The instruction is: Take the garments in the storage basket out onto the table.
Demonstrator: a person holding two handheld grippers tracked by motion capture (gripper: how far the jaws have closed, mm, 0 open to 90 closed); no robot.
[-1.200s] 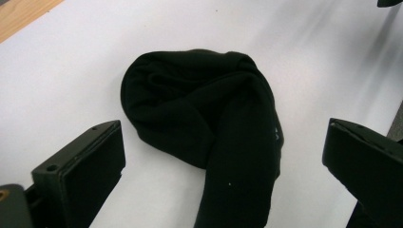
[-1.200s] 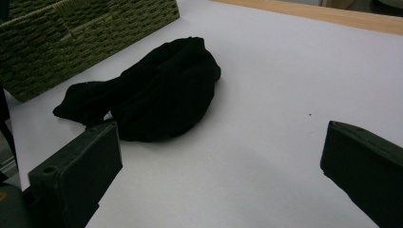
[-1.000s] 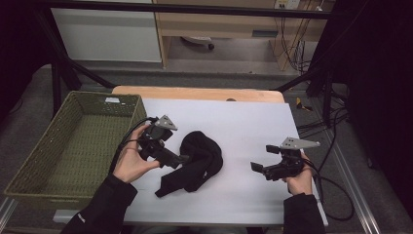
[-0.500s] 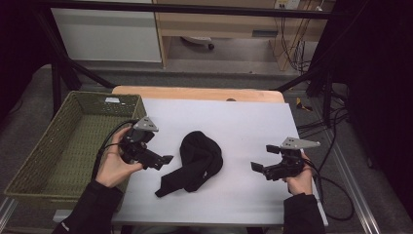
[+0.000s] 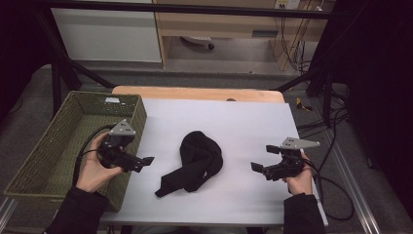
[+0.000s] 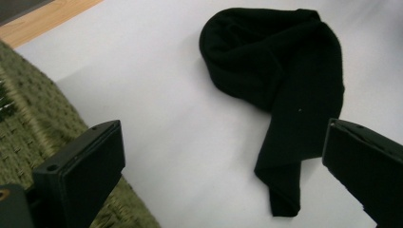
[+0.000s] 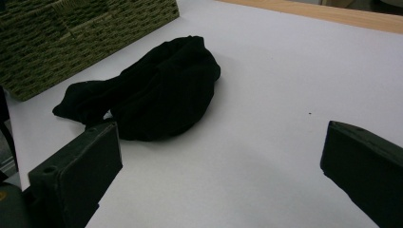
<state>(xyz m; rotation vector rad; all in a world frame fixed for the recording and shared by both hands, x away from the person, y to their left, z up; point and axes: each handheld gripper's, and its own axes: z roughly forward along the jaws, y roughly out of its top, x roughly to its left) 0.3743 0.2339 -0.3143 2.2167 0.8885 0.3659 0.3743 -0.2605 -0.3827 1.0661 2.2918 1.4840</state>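
High view: a black cloth (image 5: pixel 197 161) was seen lying crumpled on the white bench (image 5: pixel 253 131), about midway between the two hands. Its long axis ran from a rounded bunch at the far end to a narrow tail pointing toward the near left corner. What kind of garment it was could not be made out; the folds were lost in the dark fabric. A green wicker basket (image 5: pixel 73 141) stood at the bench's left edge, and its near corner was cut across by the left hand (image 5: pixel 95 168). The left tongs (image 5: pixel 141 163) were held just beside the basket's right wall, aimed at the cloth, jaws spread and holding nothing. The right tongs (image 5: pixel 260 169) were held near the right edge, well apart from the cloth, jaws likewise spread and bare.

In the left gripper view the tail (image 6: pixel 285 190) was shown folded over on itself, a detail not resolved from above, and basket weave (image 6: pixel 28 128) was seen behind the left jaw. In the right gripper view the bunch (image 7: pixel 166 90) was seen nearer and the tail stretched toward the basket (image 7: pixel 85 33), apart from it.
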